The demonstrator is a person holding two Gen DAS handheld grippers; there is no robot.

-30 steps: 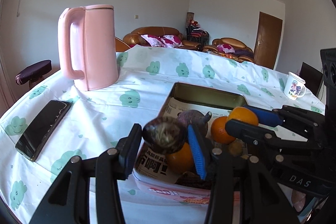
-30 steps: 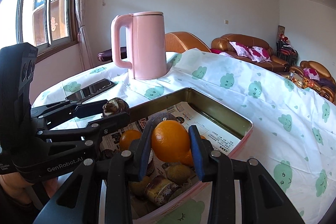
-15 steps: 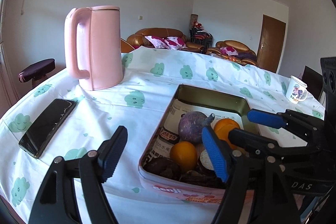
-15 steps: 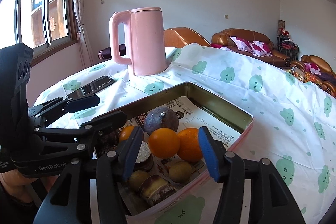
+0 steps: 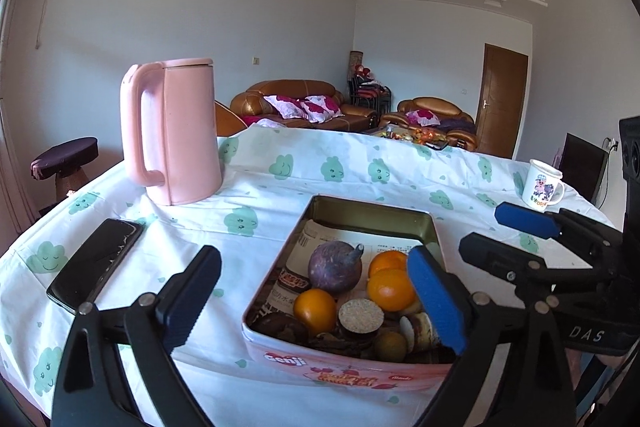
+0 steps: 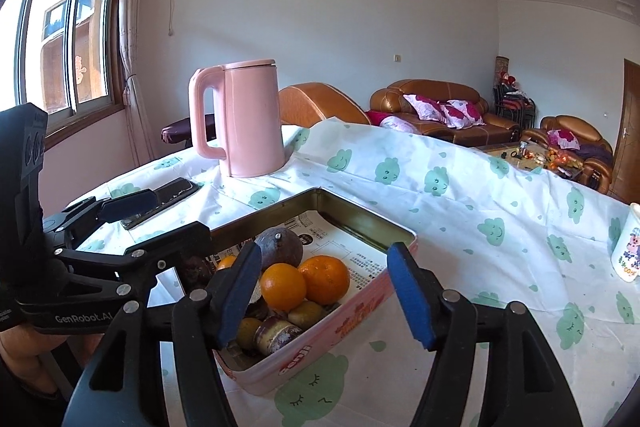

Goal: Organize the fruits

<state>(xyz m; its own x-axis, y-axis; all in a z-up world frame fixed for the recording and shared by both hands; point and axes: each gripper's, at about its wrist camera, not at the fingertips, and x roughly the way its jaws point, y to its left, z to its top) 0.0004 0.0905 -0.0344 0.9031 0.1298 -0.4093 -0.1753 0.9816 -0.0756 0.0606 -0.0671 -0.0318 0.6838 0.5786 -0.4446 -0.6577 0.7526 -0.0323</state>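
A pink rectangular tin (image 5: 352, 375) (image 6: 360, 311) lined with printed paper stands on the table. In it lie oranges (image 5: 390, 289) (image 6: 324, 279), a purple passion fruit (image 5: 334, 267) (image 6: 280, 247), a halved dark fruit (image 5: 360, 315) and several small brownish fruits. My left gripper (image 5: 316, 303) is open and empty, held above the tin's near end. My right gripper (image 6: 326, 293) is open and empty, over the tin's near right side. Each gripper also shows in the other's view: the right one (image 5: 504, 235), the left one (image 6: 160, 219).
A pink kettle (image 5: 172, 131) (image 6: 240, 119) stands at the far left. A black phone (image 5: 96, 259) (image 6: 168, 195) lies left of the tin. A white printed mug (image 5: 542, 187) (image 6: 632, 251) stands at the far right. The tablecloth (image 5: 280, 187) has green cloud prints.
Both grippers have opened: the left let go of a dark fruit and the right an orange, both now in the tin. Both grippers have drawn back and up.
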